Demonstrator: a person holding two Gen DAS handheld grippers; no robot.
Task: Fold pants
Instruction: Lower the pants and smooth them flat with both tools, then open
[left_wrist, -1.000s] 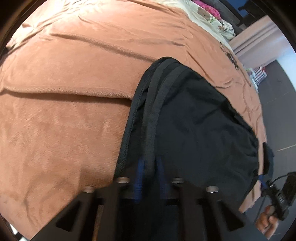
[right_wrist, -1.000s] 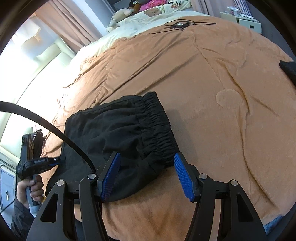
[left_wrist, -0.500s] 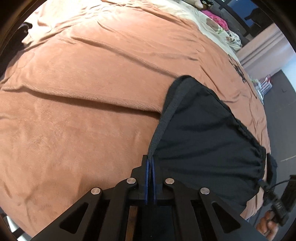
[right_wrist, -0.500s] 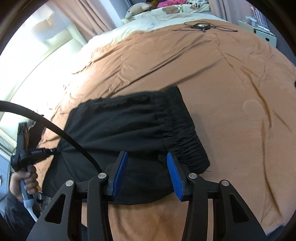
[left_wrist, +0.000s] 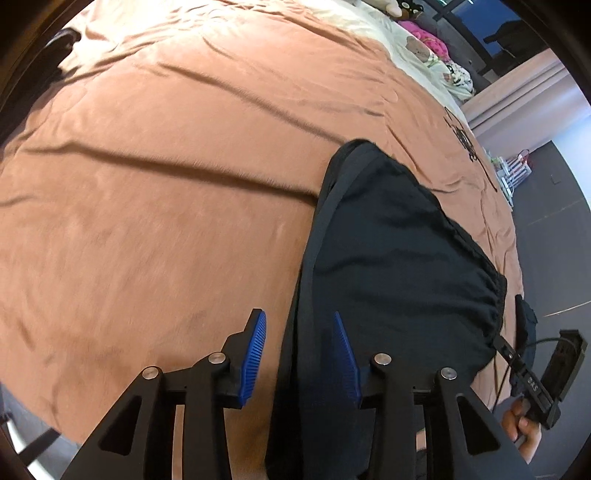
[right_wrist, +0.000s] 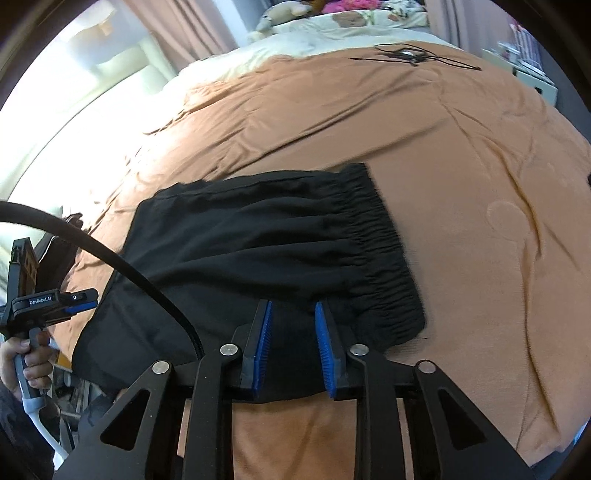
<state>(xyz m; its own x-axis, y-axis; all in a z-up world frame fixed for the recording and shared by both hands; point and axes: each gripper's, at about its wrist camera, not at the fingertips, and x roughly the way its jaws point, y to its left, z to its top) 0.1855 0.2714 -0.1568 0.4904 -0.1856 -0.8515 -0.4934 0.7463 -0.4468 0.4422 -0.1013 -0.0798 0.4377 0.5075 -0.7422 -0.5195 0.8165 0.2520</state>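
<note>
Black pants (left_wrist: 399, 266) lie folded on the orange blanket (left_wrist: 155, 192) near the bed's front edge. In the left wrist view my left gripper (left_wrist: 299, 328) is open, its blue pads astride the pants' folded leg edge. In the right wrist view the pants (right_wrist: 266, 251) show their gathered elastic waistband (right_wrist: 384, 258) on the right. My right gripper (right_wrist: 293, 325) is open with a narrow gap, its blue pads over the pants' near edge close to the waistband. I cannot tell if the pads touch the cloth.
The orange blanket (right_wrist: 461, 155) covers the bed, with a cream sheet and plush toys (right_wrist: 332, 18) at the head. A black cable tangle (right_wrist: 410, 55) lies far back. The bed edge and dark floor (left_wrist: 546, 229) are at the right in the left wrist view.
My left gripper was shut on the pants' folded edge half a second ago and has opened, leaving the edge down. My right gripper has narrowed and moved in over the pants' near edge.
</note>
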